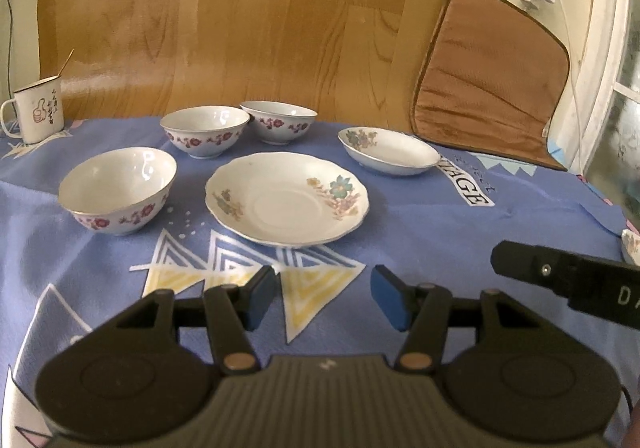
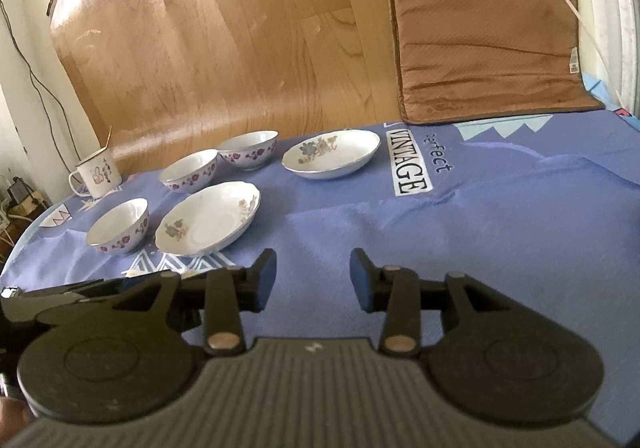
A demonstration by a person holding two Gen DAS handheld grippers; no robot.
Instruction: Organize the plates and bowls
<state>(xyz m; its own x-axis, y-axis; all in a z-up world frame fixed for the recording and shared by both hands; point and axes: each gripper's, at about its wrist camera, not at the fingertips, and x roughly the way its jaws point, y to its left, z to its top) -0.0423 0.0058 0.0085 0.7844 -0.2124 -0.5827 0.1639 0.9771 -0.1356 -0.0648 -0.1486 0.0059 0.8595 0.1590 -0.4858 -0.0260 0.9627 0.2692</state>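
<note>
Three white bowls with red flowers stand on the blue cloth: a near left bowl [image 1: 118, 190] [image 2: 119, 228], a middle bowl [image 1: 204, 131] [image 2: 190, 170] and a far bowl [image 1: 279, 121] [image 2: 249, 149]. A scalloped floral plate [image 1: 286, 198] [image 2: 208, 218] lies in the middle. A deeper floral dish [image 1: 388, 152] [image 2: 332, 154] lies behind it to the right. My left gripper [image 1: 323, 298] is open and empty, just in front of the scalloped plate. My right gripper [image 2: 313, 278] is open and empty, right of the plate.
An enamel mug [image 1: 38, 110] [image 2: 98, 170] stands at the far left. A brown cushion [image 1: 488, 84] [image 2: 488, 32] leans at the back right against a wood-pattern sheet [image 1: 240, 16]. Another plate's edge [image 1: 631, 246] shows at the right.
</note>
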